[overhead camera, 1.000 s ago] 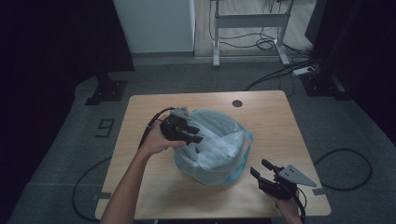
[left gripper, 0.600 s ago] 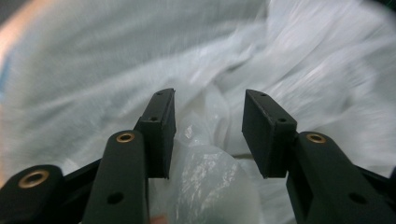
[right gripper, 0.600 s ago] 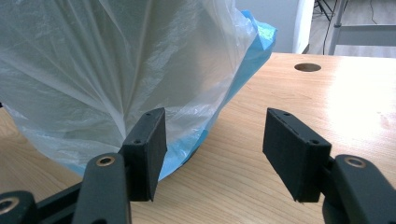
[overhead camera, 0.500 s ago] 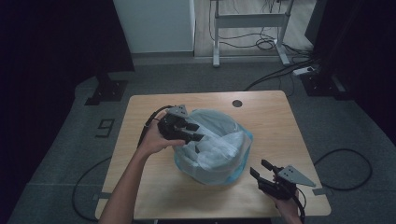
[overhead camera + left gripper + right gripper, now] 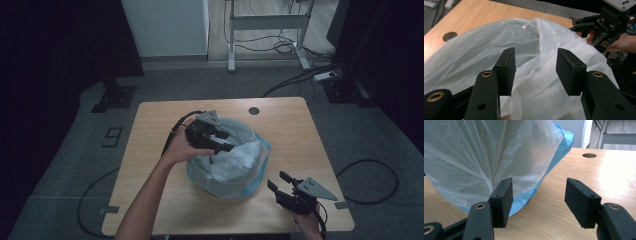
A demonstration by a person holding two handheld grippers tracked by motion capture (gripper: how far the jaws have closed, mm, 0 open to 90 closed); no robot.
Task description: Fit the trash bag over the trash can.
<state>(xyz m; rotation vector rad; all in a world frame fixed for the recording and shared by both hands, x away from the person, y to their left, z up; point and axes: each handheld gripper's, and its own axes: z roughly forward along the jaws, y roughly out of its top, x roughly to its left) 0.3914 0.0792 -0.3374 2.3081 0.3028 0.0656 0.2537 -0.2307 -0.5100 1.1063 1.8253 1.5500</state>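
Now the left claw (image 5: 225, 142) has opened, lifting over the bag (image 5: 235, 165).

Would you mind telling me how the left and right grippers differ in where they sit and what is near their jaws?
The left gripper hangs over the plastic bag, above its crumpled top; the right gripper sits low near the table's front corner, beside the bag. The left jaws, just opening, have film behind them; the right jaws frame bare wood. Both stand open, gripping nothing.
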